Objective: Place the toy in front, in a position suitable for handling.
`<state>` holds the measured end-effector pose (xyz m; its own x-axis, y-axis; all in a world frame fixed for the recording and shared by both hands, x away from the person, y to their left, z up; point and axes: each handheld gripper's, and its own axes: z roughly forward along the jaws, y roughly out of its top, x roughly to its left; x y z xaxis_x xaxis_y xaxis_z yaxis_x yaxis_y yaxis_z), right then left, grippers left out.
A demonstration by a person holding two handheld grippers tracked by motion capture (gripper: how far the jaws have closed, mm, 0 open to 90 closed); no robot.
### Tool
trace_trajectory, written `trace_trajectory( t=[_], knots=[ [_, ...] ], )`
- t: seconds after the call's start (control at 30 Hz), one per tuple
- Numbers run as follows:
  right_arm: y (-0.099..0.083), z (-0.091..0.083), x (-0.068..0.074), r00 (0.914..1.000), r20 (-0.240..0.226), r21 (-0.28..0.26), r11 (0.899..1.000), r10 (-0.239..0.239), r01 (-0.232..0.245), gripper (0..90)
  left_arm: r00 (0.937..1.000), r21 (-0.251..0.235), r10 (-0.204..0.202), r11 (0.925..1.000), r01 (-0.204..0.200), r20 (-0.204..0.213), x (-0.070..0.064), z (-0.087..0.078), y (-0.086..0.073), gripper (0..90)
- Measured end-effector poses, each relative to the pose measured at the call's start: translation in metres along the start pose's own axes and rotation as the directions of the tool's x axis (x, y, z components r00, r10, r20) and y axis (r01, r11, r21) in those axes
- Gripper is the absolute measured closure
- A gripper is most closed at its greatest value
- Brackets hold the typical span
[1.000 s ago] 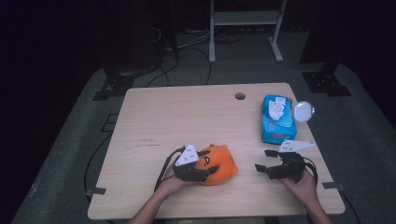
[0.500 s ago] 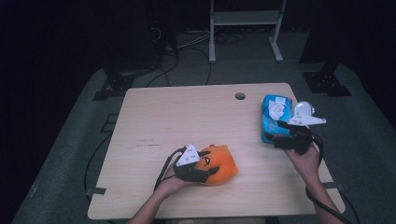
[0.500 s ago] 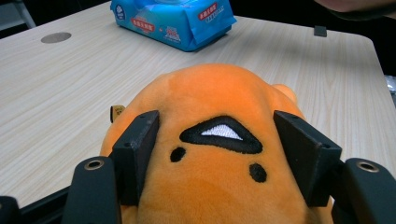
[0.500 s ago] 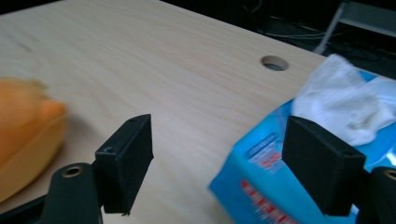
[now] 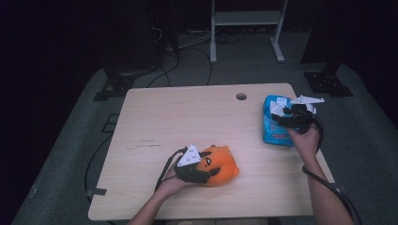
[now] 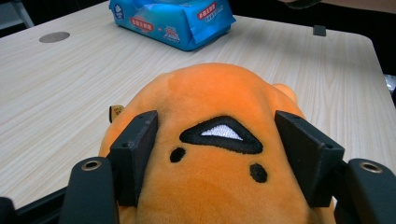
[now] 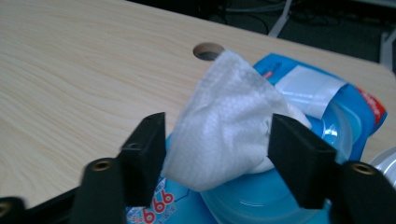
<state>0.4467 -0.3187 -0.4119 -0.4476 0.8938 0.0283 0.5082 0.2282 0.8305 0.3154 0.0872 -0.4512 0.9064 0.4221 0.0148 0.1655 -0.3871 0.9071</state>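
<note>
Low in the high view, slightly left of centre, the orange plush is seen lying on the table, with the left gripper set against its near side. From the left gripper view, the plush is held between the two black jaws, which are pressed into its sides next to an embroidered black and white triangle and two black dots. At the upper middle of that view, the blue wipes pack is shown lying farther off on the table, well apart from the plush.

At the right of the high view, the right gripper is placed over the pack, which lies close to the table's right edge, just right of a round hole. In the right gripper view, a white wipe is seen standing up out of the pack's opening, between the two jaws. These jaws are spread apart with the wipe in the gap; whether either jaw touches it cannot be told. The pack's flap is folded back toward the upper right of that view.
</note>
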Motion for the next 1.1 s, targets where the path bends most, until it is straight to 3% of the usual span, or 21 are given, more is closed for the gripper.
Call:
trace_trajectory(
  t=[0.17,0.23,0.37,0.47,0.57,0.8,0.93,1.1],
  knots=[
    [-0.001,0.009,-0.003,0.9972,0.066,0.032,0.999,0.033,-0.036,53.9,1.0,-0.001,0.0,1.0,0.0,0.0,0.0,0.0,0.0,32.1],
    [-0.002,0.01,-0.003,0.9971,0.057,0.04,0.998,0.05,-0.052,61.2,1.0,0.0,0.002,1.0,-0.002,0.001,0.0,0.001,0.0,31.9],
    [-0.004,0.012,-0.001,0.9964,0.075,0.057,0.997,0.039,-0.044,72.4,1.0,-0.004,0.001,1.0,0.0,0.002,0.0,0.001,0.0,31.7],
    [-0.005,0.011,-0.002,0.9962,0.069,0.047,0.997,0.053,-0.056,73.7,1.0,-0.001,0.004,1.0,-0.004,0.002,-0.001,0.001,0.0,31.7],
    [-0.008,0.01,-0.002,0.9962,0.073,0.046,0.998,0.048,-0.051,80.7,1.0,-0.004,0.0,1.0,0.0,0.005,0.0,0.001,-0.001,31.5],
    [-0.013,0.006,-0.008,0.9923,0.021,0.017,0.992,0.122,-0.123,87.1,1.0,-0.007,0.005,1.0,-0.005,0.002,0.0,0.002,-0.001,31.0],
    [-0.012,0.0,-0.012,0.9849,-0.03,-0.003,0.985,0.171,-0.171,87.7,1.0,-0.011,0.004,0.9999,-0.004,0.002,0.0,0.002,-0.002,30.7],
    [-0.008,-0.008,-0.013,0.9773,-0.079,-0.031,0.979,0.197,-0.2,88.0,1.0,-0.011,0.006,0.9999,-0.006,0.003,0.0,0.002,-0.002,30.3]
  ],
)
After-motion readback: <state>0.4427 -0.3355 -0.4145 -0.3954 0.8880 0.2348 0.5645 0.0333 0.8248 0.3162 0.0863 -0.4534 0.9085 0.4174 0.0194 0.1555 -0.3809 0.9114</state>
